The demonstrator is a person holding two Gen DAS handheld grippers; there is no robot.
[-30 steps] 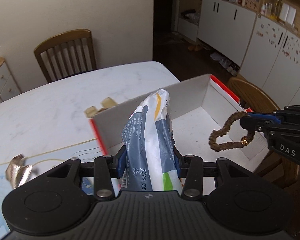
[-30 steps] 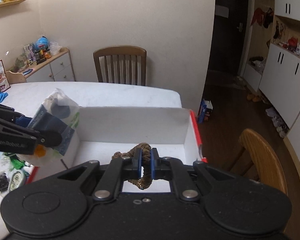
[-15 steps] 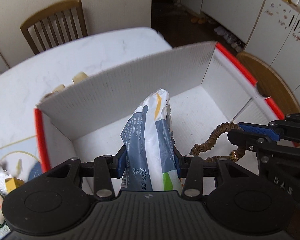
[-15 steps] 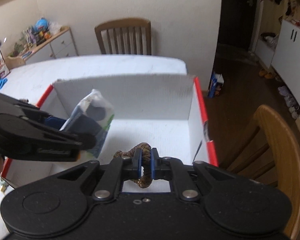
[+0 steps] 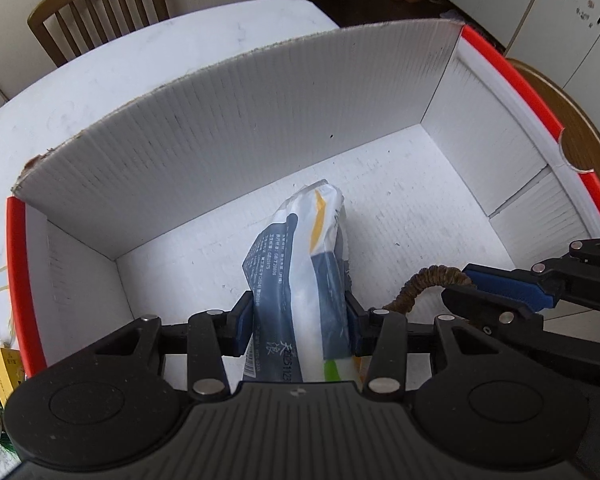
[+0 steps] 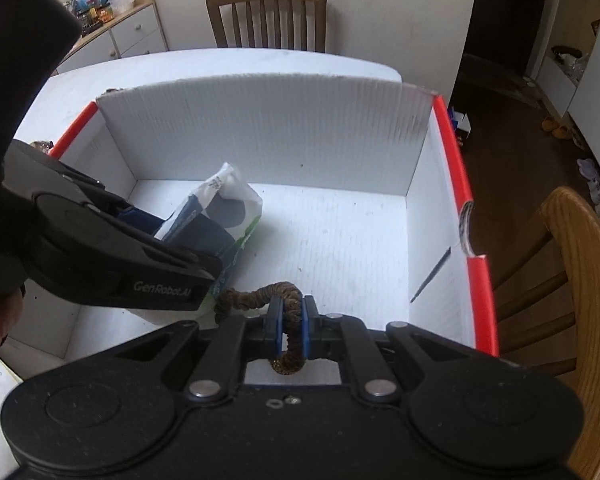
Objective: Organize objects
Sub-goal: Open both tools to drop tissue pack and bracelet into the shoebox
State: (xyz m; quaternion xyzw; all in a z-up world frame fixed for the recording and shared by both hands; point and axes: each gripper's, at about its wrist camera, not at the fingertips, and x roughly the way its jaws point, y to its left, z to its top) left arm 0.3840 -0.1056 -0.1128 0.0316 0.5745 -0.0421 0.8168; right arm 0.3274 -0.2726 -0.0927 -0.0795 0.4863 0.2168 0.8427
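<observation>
The left gripper (image 5: 299,322) is clamped on a white and dark blue plastic packet (image 5: 306,276), its blue pads pressing both sides of the pack; the packet's far end points toward 12 o'clock in the left wrist view and sits low inside the box (image 5: 236,128), at or just above the floor, contact not determinable. The box is white corrugated board with a red rim, standing on a white marble-look table (image 5: 148,52); its tall back wall lies at 12 o'clock. The right gripper (image 6: 287,326) has its jaws fully closed on a brown beaded bracelet (image 6: 260,294), which loops out from the pads toward 10 o'clock in the right wrist view and hangs over the box floor, just beside the packet. In the left wrist view this gripper enters from 3 o'clock, with the bracelet arching at its tip. A wooden chair (image 6: 266,16) stands beyond the table at 12 o'clock; a second chair (image 6: 580,280) stands at 3 o'clock beside the box. Small items (image 5: 0,368) lie outside the box at 9 o'clock, too blurred to identify.
</observation>
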